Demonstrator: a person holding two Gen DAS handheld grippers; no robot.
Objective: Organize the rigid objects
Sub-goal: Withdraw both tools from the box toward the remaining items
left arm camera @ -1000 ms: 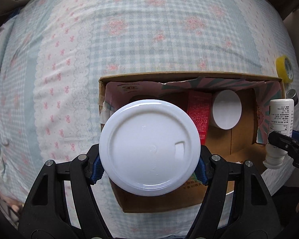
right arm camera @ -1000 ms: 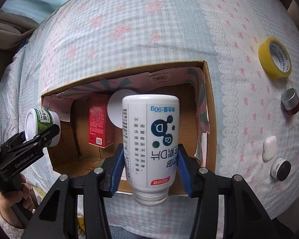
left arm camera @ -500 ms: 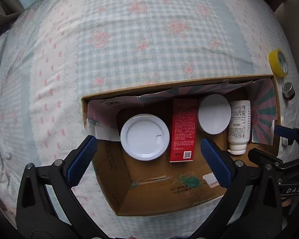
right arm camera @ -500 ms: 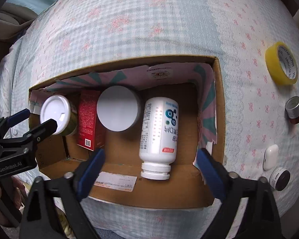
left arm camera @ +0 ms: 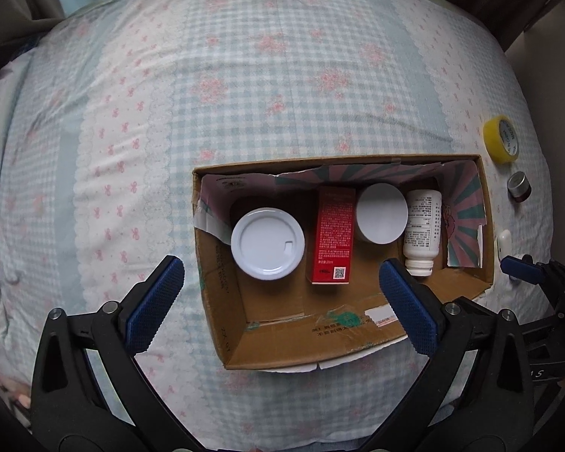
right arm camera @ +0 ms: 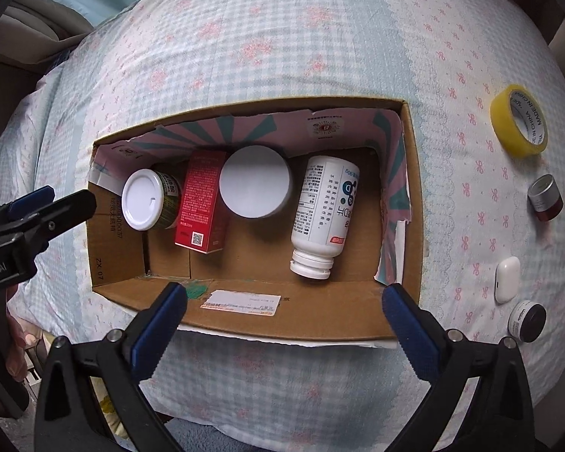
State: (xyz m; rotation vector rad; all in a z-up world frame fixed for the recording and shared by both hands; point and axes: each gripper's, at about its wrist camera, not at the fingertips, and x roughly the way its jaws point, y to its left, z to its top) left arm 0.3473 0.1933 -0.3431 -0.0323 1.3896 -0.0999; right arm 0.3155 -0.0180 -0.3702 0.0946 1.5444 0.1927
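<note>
An open cardboard box [left arm camera: 222, 316] [right arm camera: 410, 203] lies on the bed. Inside it are a green-labelled jar with a white lid [left arm camera: 267, 243] [right arm camera: 145, 205], a red carton [left arm camera: 333, 241] [right arm camera: 199, 207], a white round tub [left arm camera: 382, 213] [right arm camera: 254, 182] and a white pill bottle lying on its side [left arm camera: 422, 231] [right arm camera: 322, 211]. My left gripper [left arm camera: 282, 305] is open and empty above the box's near left part. My right gripper [right arm camera: 286, 329] is open and empty over the box's near wall.
On the checked bedspread right of the box lie a yellow tape roll [right arm camera: 518, 122] [left arm camera: 503, 143], a small silver-and-red jar [right arm camera: 544, 197] [left arm camera: 519, 186], a white earbud case [right arm camera: 506, 278] and a small black-and-white jar [right arm camera: 527, 320]. A hand [right arm camera: 17, 342] shows at the left edge.
Both grippers opened, letting the jar and the pill bottle go into the box, then drew back and up from it.
</note>
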